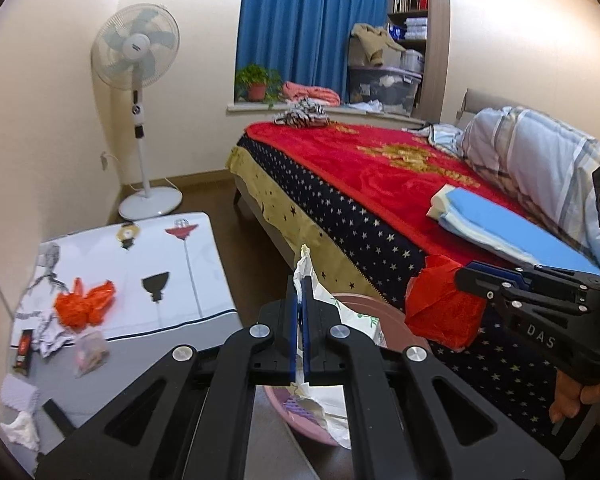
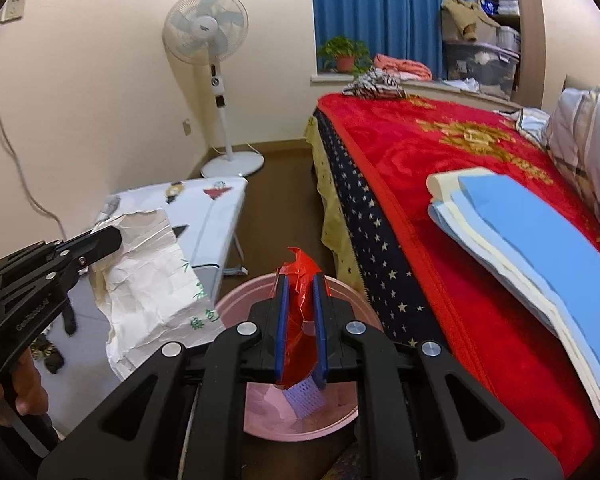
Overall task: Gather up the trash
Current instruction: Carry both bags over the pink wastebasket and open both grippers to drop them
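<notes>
Above the pink basin (image 2: 236,300), both grippers angled down, jaws clamped on trash

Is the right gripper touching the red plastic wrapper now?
Touching. In the right wrist view the right gripper has the red plastic wrapper pinched between its blue pads, above the pink basin.

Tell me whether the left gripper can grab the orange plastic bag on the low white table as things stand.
Probably not yet. The left gripper is shut on crumpled white paper above the pink basin, so its jaws are occupied. The path to the orange bag on the table looks open otherwise.
</notes>
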The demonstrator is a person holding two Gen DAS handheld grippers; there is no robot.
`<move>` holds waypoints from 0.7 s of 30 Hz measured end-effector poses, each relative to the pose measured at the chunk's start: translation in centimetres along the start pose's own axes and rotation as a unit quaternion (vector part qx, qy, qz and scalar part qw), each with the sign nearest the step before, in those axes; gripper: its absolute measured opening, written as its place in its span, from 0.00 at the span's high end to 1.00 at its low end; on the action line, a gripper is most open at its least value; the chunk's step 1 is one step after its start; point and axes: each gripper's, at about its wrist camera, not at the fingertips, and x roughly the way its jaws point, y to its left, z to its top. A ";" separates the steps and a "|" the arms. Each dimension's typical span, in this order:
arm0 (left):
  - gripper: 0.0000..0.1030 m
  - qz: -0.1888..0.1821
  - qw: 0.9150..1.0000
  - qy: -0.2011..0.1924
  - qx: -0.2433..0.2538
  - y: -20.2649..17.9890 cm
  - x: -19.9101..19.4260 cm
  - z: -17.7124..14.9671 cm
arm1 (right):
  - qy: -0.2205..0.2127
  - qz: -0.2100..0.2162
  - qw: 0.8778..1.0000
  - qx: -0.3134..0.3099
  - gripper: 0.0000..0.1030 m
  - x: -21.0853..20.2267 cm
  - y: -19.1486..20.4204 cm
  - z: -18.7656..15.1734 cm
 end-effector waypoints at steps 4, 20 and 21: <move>0.99 -0.003 1.000 0.016 0.004 -0.3 3.3 -0.5 | 0.020 0.001 1.000 -0.002 0.88 2.6 -0.4 -0.5; 0.08 0.076 0.996 0.051 -0.023 1.1 8.6 -2.8 | 0.076 -0.017 0.997 0.029 0.28 7.8 -1.9 -2.4; 0.08 0.071 0.996 0.056 -0.023 1.3 8.3 -2.8 | 0.074 -0.019 0.997 0.024 0.24 7.6 -1.8 -2.2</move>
